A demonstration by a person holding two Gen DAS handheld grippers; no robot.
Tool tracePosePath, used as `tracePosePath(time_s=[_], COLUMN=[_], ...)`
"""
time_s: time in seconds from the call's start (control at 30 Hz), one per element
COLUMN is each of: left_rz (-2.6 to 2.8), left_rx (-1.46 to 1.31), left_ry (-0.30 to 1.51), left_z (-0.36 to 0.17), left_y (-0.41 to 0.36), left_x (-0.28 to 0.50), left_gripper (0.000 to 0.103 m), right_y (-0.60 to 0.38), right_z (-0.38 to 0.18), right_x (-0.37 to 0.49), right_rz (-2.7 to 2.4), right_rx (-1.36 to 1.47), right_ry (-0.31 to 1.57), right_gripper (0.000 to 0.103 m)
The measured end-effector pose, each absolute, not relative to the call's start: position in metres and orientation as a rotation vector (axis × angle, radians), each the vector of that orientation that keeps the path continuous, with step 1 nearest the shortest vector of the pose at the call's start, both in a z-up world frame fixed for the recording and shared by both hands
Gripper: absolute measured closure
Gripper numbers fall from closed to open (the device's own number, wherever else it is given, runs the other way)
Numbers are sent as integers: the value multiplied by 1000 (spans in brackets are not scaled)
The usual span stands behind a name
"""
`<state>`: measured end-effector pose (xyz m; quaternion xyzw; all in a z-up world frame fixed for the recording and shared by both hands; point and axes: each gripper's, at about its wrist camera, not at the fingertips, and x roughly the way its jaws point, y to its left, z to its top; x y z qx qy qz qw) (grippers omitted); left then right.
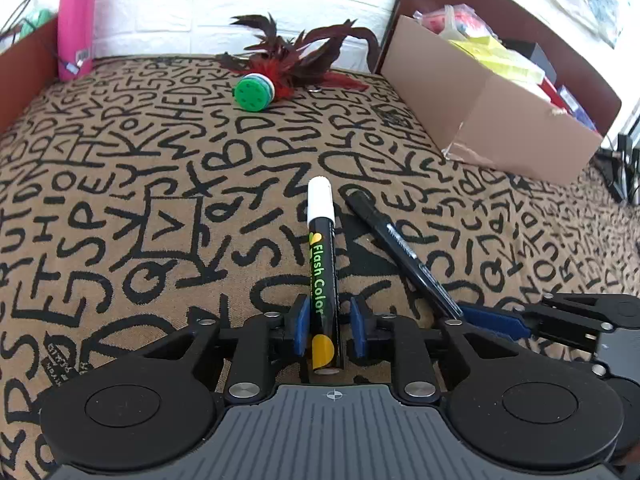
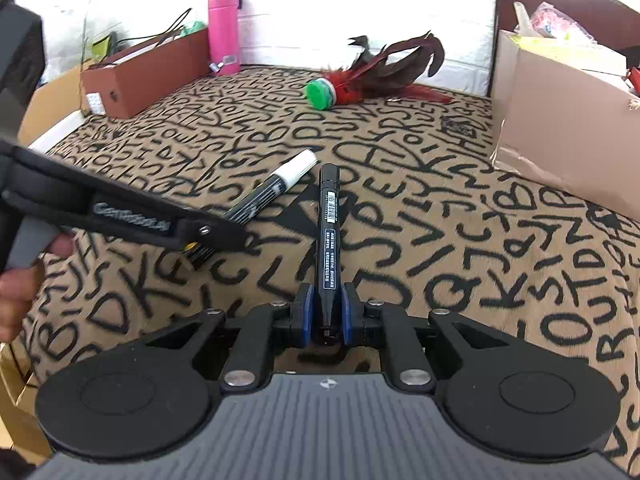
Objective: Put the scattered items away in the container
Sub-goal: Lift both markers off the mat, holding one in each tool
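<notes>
My left gripper (image 1: 326,320) has its blue pads on either side of a black "Flash Color" marker with a white cap (image 1: 322,248), which lies on the letter-print cloth; small gaps show at both pads. My right gripper (image 2: 325,312) is shut on the rear end of a black marker (image 2: 328,232), which points away from me. The black marker also shows in the left wrist view (image 1: 400,248), and the white-capped marker in the right wrist view (image 2: 276,184). A cardboard box (image 1: 492,120) holding several items stands at the right. A green-based feather shuttlecock (image 1: 256,90) lies at the back.
A pink bottle (image 1: 76,20) stands at the back left by the white brick wall. A brown box (image 2: 148,72) sits at the left edge. The left gripper's body (image 2: 120,212) and a hand cross the left side of the right wrist view.
</notes>
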<state>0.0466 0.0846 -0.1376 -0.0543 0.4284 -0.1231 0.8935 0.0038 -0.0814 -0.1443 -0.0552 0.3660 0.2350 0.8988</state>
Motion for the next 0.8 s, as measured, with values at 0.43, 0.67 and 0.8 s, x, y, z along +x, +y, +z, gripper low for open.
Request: tracePosePath(time_s=[0.43,0.67,0.8], left_rz=[-234,-264,-277], left_rx=[-78,-33,19], left_ry=[878,887,891], left_z=[-140,-139,-139], left_y=[73,69,67], left_x=[71,64,48], left_gripper=[79,90,90], right_y=[-74,-73,-73], right_z=[-146,-146,-145], right_x=[15,19,16], right_rz=[465,474,474], right_rx=[-109,-115,-128], right_ry=[752,767,776], right_gripper=[85,85,84])
